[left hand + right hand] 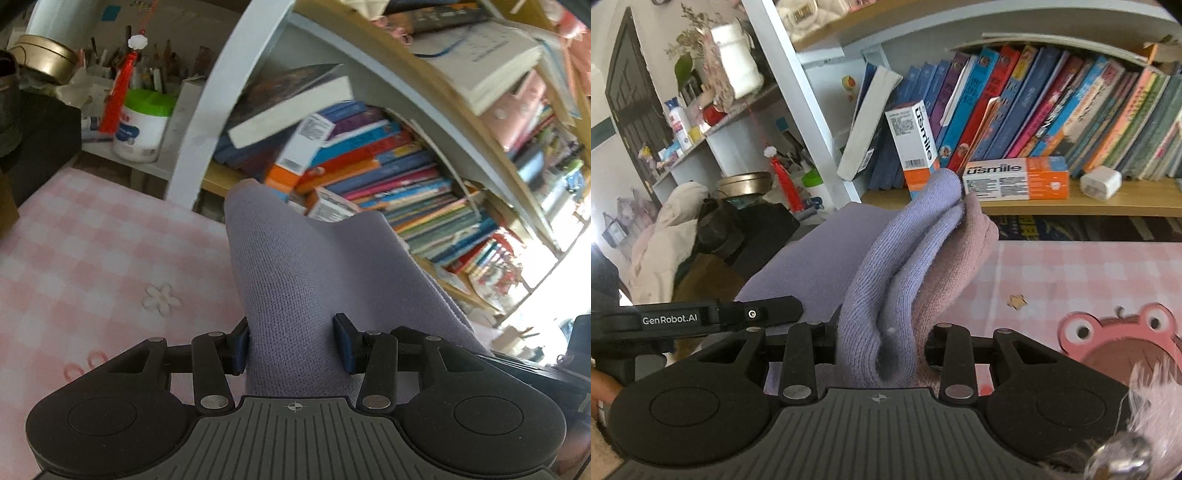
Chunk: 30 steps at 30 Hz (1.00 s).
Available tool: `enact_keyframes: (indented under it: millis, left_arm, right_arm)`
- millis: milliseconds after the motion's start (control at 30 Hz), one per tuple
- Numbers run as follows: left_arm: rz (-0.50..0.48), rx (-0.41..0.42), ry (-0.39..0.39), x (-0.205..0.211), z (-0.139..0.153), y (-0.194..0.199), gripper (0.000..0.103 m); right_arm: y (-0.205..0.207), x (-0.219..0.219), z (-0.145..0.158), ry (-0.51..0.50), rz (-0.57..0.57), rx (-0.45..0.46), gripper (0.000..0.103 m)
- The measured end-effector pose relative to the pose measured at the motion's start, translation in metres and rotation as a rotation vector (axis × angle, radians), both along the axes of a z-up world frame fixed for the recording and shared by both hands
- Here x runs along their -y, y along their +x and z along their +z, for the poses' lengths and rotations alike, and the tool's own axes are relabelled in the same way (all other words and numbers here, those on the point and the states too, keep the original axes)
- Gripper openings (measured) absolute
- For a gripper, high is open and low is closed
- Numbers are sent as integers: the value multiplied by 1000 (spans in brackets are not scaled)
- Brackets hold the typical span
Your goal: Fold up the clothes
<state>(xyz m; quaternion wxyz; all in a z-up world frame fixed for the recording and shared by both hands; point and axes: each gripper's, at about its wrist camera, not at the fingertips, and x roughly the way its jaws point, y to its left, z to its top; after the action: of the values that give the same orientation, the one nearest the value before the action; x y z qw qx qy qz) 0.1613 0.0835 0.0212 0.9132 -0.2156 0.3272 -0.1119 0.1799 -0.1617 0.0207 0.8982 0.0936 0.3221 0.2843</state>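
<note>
A lilac knitted garment (pixel 295 280) is held up above a pink checked bed cover (pixel 92 258). My left gripper (pixel 293 347) is shut on a thick fold of it, and the cloth rises ahead of the fingers. My right gripper (pixel 881 347) is shut on a bunched edge of the same garment (pixel 897 266), with several layers pressed together, one side looking pinker. The rest of the cloth stretches to the left toward the left gripper's black body (pixel 701 317).
A bookshelf full of books (pixel 1052 110) stands just behind the bed, with toothpaste boxes (pixel 1015 177) on its lower board. A white shelf post (pixel 207 122), a jar (pixel 140 125) and dark bags (pixel 746 229) stand at the left. The cover (pixel 1071 277) carries a frog print.
</note>
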Motion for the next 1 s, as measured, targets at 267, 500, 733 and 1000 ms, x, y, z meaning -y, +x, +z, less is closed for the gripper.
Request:
enact_keyframes:
  millis: [267, 500, 733, 1000]
  left_arm:
    - [21, 14, 22, -15, -15, 37, 44]
    - [24, -70, 49, -15, -47, 52, 47]
    - [30, -78, 53, -18, -51, 48, 52]
    - [77, -22, 240, 0, -26, 22, 68]
  right_arm:
    - [44, -22, -19, -17, 13, 11, 31]
    - [65, -23, -58, -43, -25, -103, 44]
    - [66, -22, -61, -109, -50, -111, 74]
    - [46, -14, -45, -194, -118, -95, 86]
